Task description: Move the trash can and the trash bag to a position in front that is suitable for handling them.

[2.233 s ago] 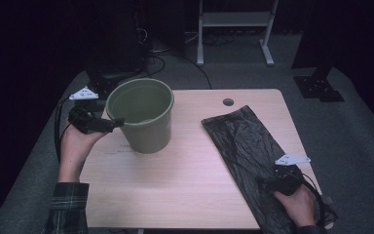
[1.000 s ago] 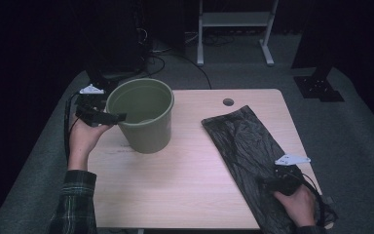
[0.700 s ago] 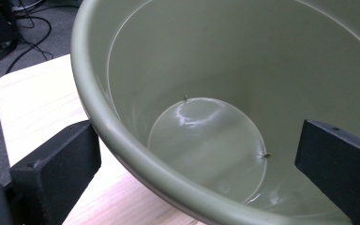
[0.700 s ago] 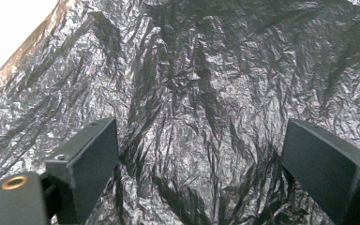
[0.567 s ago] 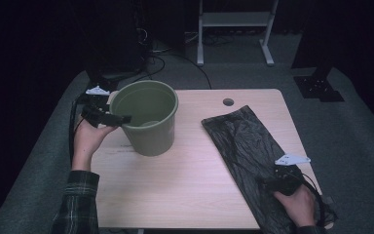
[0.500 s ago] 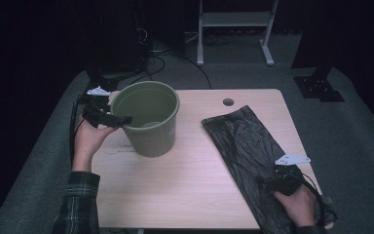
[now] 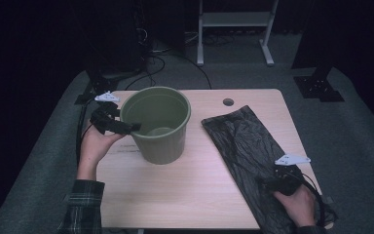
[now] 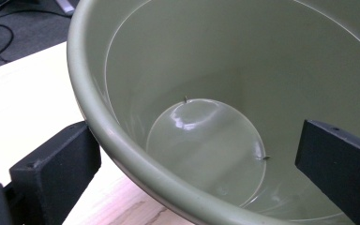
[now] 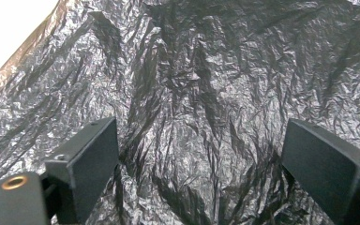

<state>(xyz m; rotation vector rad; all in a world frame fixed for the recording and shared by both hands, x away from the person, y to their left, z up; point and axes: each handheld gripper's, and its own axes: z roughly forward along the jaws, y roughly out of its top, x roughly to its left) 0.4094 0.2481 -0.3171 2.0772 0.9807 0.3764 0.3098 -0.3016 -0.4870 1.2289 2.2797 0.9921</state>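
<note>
The left hand-held gripper straddled the round green plastic bucket's rim, jaws wide, while the right hand-held gripper gaped over the crinkled black plastic bag.

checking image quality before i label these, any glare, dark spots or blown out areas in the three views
High view: the room around the table is nearly black, while the tabletop is evenly lit. Left gripper view: soft glare patches on the bottom of the green bucket, and the near rim is slightly blurred. Right gripper view: the black plastic bag glints all over its creases, and the table corner at top left is blown out white.
</note>
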